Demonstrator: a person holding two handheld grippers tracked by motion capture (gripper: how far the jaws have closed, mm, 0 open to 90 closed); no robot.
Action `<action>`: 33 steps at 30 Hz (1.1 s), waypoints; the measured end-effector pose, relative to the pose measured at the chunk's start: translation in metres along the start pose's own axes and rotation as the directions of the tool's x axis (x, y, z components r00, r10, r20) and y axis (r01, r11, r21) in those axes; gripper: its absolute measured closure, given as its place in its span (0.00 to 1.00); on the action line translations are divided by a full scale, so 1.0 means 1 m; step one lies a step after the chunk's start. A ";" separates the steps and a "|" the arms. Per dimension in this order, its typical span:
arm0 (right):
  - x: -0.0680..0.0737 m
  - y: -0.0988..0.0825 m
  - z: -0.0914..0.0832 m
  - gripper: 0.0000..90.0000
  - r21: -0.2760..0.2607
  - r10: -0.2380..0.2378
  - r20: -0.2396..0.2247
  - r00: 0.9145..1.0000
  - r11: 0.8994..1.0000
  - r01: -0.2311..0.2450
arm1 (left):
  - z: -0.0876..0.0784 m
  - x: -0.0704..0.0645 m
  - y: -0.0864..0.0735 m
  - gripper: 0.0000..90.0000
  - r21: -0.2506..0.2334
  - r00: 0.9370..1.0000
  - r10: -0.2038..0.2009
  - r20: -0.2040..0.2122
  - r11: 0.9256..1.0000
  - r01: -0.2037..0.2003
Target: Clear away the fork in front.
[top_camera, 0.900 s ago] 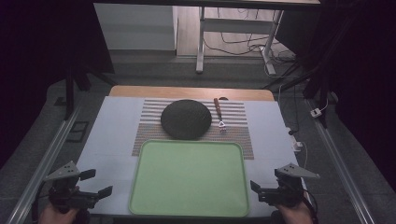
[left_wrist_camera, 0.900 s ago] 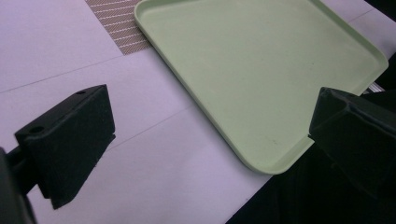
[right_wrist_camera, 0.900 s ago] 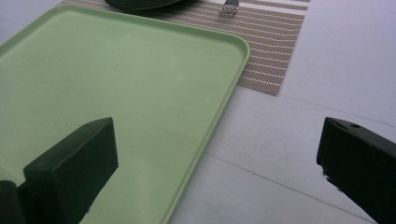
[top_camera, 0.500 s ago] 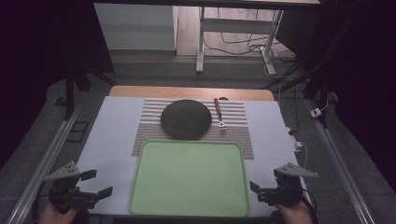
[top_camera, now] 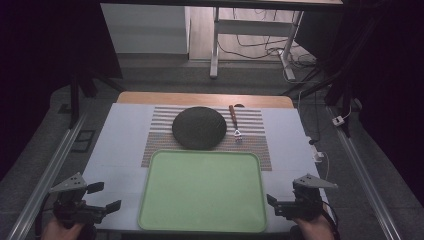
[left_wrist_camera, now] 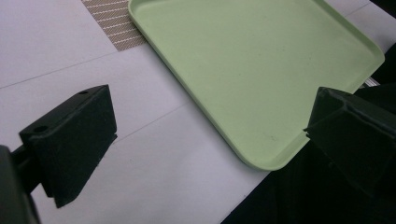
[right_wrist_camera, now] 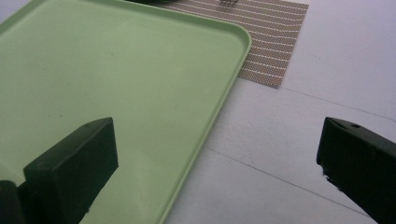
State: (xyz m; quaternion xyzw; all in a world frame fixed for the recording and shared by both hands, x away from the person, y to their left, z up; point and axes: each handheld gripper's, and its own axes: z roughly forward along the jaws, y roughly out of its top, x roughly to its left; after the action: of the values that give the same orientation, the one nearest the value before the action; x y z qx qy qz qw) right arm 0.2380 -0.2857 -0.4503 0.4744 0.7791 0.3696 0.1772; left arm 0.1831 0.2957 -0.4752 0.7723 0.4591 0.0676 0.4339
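Two tongs, left tongs (top_camera: 100,196) and right tongs (top_camera: 273,202), both gaping wide, nothing held, flanking near corners of green tray (top_camera: 202,222). Tray between them on table (top_camera: 120,145), long axis crosswise; equally near either hand.

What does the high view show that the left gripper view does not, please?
High view: the dark round plate and the fork on the striped mat, plus both grippers, the left gripper and right gripper, open beside the tray. Left gripper view: a close look along that gripper's own two black jaws, wide apart with nothing between them. Both: the green tray, bare, a corner of the mat, and the white table cover.
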 end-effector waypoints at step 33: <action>-0.003 0.025 0.021 0.00 -0.041 -0.069 -0.040 0.997 0.997 0.067 | 0.002 -0.001 0.001 0.02 0.021 1.000 0.004 -0.015 1.000 -0.004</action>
State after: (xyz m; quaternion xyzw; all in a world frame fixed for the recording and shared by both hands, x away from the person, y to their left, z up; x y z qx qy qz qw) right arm 0.2676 -0.2727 -0.4464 0.4361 0.7909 0.3885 0.1827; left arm 0.1842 0.2929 -0.4753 0.7772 0.4616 0.0695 0.4219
